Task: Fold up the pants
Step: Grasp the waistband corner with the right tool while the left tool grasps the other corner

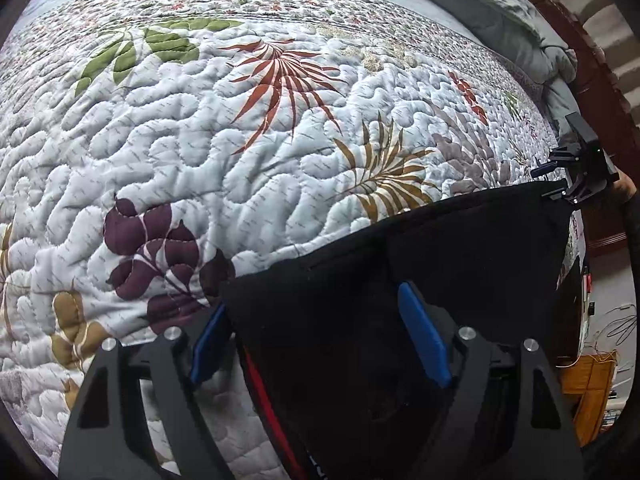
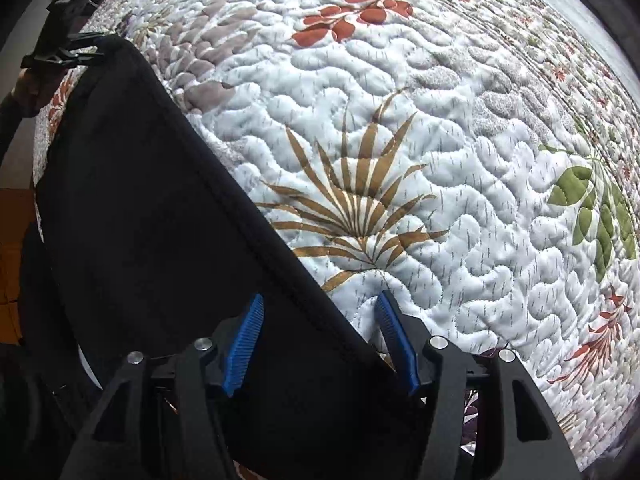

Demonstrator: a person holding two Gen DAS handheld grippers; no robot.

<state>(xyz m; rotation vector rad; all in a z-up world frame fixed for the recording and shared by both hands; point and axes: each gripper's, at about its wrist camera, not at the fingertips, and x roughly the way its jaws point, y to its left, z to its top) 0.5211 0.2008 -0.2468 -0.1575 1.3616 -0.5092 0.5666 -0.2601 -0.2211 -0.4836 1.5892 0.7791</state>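
Blue ribbed pads line both claws. The left claw point(image 1: 316, 336) points steeply down with its jaws spread about one corner of the black pants point(image 1: 440, 264): one pad point(image 1: 424, 336) lies on top of the cloth, the other sits at the cloth's outer border, half hidden by it. The gap between pad and fabric is plain, so this claw reads as open around the corner, not clamped on it. A red stripe point(image 1: 264, 392) runs along the garment's near border beneath this claw.

The right claw point(image 2: 320, 340) likewise straddles the opposite end: its inner pad point(image 2: 244, 344) stands over the black fabric, its outer pad over the quilt, and the hemmed edge of the pants passes between them. Its jaws too stand apart, with no visible pinch.

Between the two claws the edge of the pants stretches as one straight band; in the right wrist view it runs diagonally from that claw up toward the left claw at the far corner. The garment's long axis therefore joins the claws, each being nearest its own end. The rest of the cloth falls away toward the person, over the bed's side.

The floral quilt point(image 2: 440, 160) on the bed lies bare beyond the edge; a grey pillow point(image 1: 500, 12) lies at its head.
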